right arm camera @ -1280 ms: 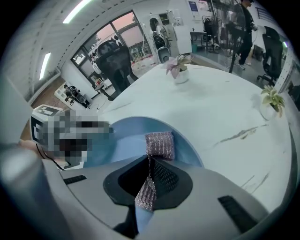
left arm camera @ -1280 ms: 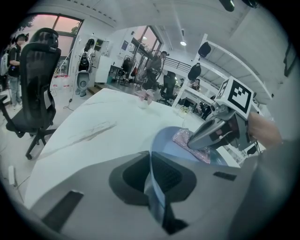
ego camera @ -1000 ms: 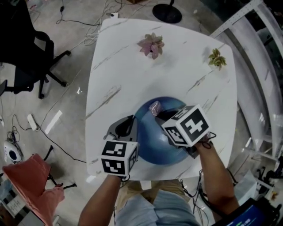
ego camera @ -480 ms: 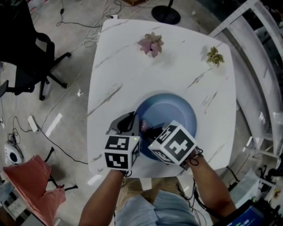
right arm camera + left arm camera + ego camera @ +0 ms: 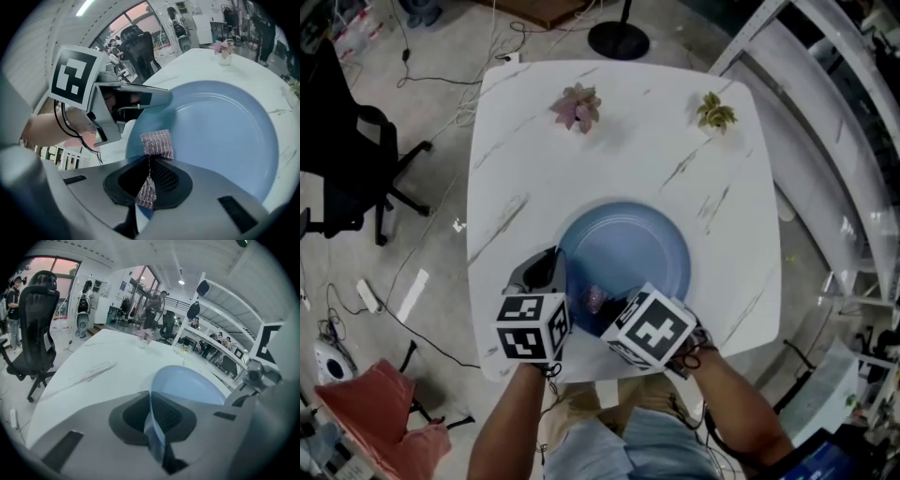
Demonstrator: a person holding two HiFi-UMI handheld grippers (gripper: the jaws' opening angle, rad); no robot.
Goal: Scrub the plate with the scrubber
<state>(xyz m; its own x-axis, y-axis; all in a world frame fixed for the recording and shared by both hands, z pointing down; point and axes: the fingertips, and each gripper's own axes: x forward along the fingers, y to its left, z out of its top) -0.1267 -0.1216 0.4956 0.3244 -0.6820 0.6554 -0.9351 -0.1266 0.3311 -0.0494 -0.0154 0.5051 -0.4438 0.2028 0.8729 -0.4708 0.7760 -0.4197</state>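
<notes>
**Q:** How do the jaws stand?

**A:** Left gripper (image 5: 153,432): jaws closed on the left rim of the blue plate (image 5: 192,383), with the thin edge running up between the two pads. Right gripper (image 5: 147,185): jaws pinched on the scrubber (image 5: 157,144), a pinkish mesh pad. Its free end fans out above the jaws and lies against the plate's inner face, near the near-left rim.

**Q:** What does each view add?

**A:** Only the gripper views show the grips themselves. In the head view the grippers' bodies cover most of the jaws, and the scrubber appears as a small pale patch between them. The right gripper view alone shows the left gripper from the side, with the left hand (image 5: 56,129) behind it, close beside the scrubber. The head view alone gives the layout: the plate sits in the near half of the white marbled table (image 5: 609,159).

**Q:** Edges and free room?

**A:** The plate's near rim lies close to the table's near edge, where both grippers crowd together. The plate's centre and far-right portion are uncovered. Beyond it the tabletop is open up to a pink plant (image 5: 577,106) and a green plant (image 5: 712,111). Both plants are near the far edge and well apart from the plate. An office chair (image 5: 347,159) stands off to the left, apart from the table. White shelving (image 5: 834,141) runs along the right.
</notes>
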